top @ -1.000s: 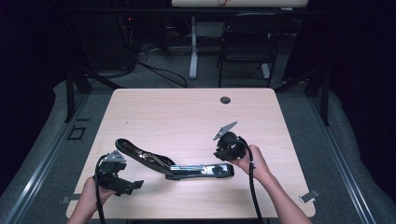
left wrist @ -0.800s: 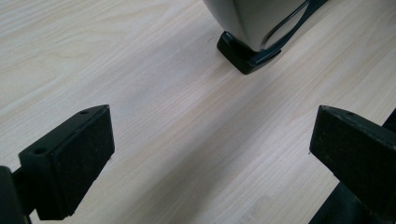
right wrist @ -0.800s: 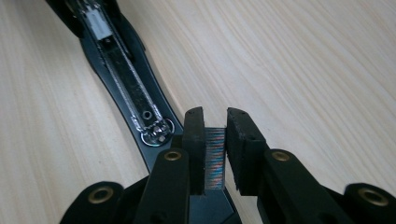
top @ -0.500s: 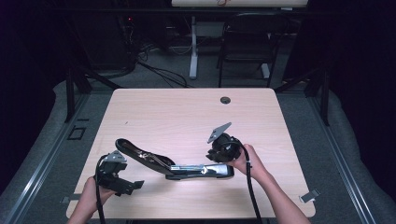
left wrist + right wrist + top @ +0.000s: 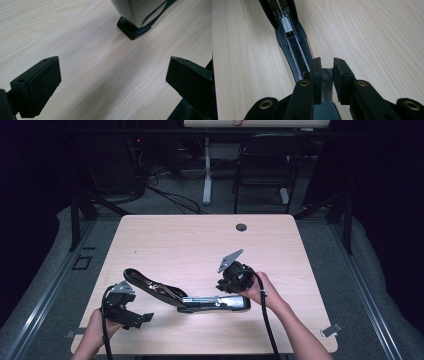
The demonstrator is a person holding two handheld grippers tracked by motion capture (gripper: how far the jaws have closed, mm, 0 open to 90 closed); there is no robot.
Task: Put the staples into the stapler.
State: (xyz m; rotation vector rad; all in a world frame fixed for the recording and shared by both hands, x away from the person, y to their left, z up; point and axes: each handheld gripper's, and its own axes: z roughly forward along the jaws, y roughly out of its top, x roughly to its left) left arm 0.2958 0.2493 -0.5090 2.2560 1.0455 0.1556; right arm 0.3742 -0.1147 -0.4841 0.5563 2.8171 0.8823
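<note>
Pinching a thin grey staple strip (image 5: 327,86) tight between both pads of the right gripper (image 5: 327,65), right above one end of the open stapler (image 5: 294,47). Gaping wide with nothing inside, just left of the stapler: left gripper (image 5: 112,80). Probably light and quick to snap, so best to keep hold of the strip by its flat sides and slide it gently into the shiny track. Probably hard, heavy and a bit slippery on the stapler itself, so best to steady it at the black base. Sitting close to the front edge of the table (image 5: 190,240), with lots of bare wood beyond the stapler for moving.
</note>
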